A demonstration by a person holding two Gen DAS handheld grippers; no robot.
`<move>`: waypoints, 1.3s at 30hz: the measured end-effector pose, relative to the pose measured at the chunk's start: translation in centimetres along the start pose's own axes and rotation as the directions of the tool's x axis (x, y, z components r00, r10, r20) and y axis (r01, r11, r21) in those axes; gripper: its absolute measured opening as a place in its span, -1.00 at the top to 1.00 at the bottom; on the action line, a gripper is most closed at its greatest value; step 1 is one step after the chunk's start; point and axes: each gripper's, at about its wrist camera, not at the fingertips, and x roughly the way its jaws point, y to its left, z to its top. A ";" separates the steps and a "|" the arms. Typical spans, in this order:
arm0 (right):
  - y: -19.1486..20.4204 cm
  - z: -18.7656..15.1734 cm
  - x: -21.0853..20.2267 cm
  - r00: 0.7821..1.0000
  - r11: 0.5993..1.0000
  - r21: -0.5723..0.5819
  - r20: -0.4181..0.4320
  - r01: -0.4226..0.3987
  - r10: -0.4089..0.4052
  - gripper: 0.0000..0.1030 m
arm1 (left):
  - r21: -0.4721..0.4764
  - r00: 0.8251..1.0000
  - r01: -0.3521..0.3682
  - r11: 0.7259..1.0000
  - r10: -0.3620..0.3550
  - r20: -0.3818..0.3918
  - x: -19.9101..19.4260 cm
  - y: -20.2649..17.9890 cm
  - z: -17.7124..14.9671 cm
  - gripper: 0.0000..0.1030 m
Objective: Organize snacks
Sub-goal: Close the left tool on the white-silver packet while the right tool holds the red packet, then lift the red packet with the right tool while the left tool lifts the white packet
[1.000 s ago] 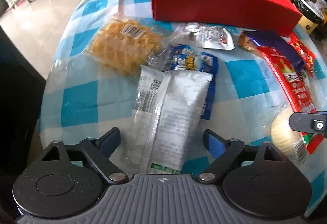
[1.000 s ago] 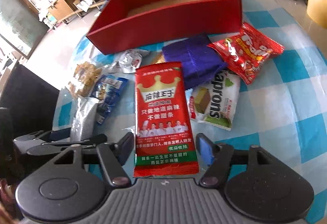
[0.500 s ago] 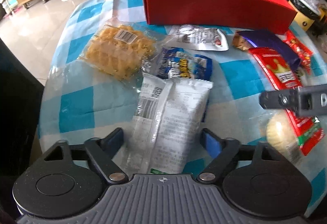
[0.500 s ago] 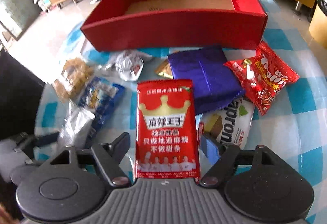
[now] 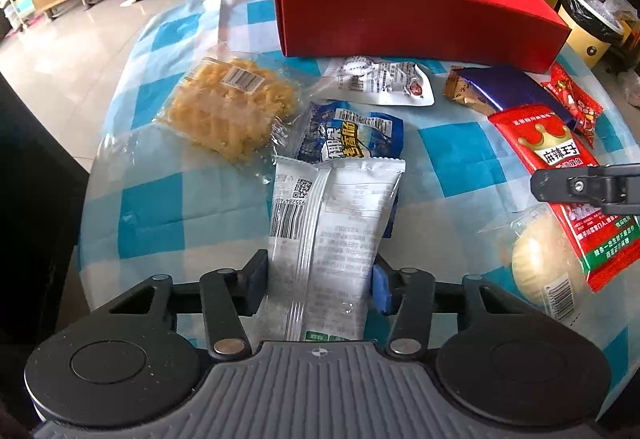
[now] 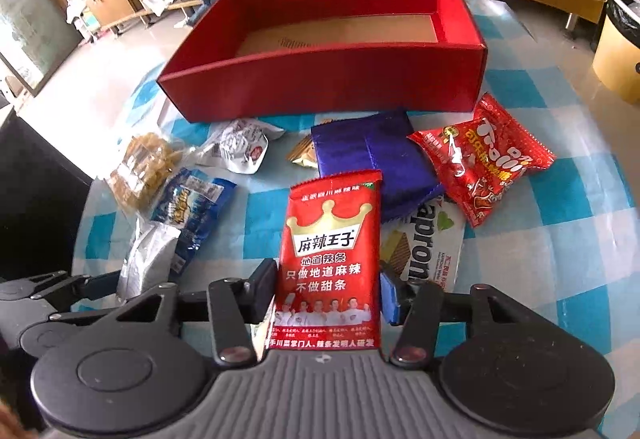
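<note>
My left gripper [image 5: 319, 283] points down at the checked tablecloth. Its jaws are closing, and both pads press the sides of a white foil snack packet [image 5: 332, 223], which is pinched narrow between them. My right gripper [image 6: 328, 293] is also closing, its pads against the edges of a red crown-printed snack packet [image 6: 332, 259]. That packet's far end tilts up off the table. An open red box [image 6: 320, 87] stands empty at the back; in the left wrist view the red box [image 5: 400, 23] is straight ahead. The right gripper's finger [image 5: 580, 187] shows at the right edge.
Loose snacks lie between the grippers and the box: a yellow crisp bag [image 5: 228, 111], a blue packet [image 5: 352, 135], a small white packet [image 5: 384, 83], a purple packet [image 6: 372, 163], a red packet [image 6: 488, 167], a wafer pack [image 6: 424, 251] and a wrapped round bun [image 5: 536, 259]. The table drops off at left.
Both grippers' jaws have come in from wide apart onto the sides of their packets. The red packet's far end has lifted. The right gripper's finger has shifted in the left view.
</note>
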 end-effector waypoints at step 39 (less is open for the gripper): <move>-1.6 0.0 -0.1 1.000 0.997 0.071 -0.005 -0.008 0.009 -0.06 | -0.025 0.996 0.078 0.997 -0.078 -0.031 0.3 0.2 0.2 -0.16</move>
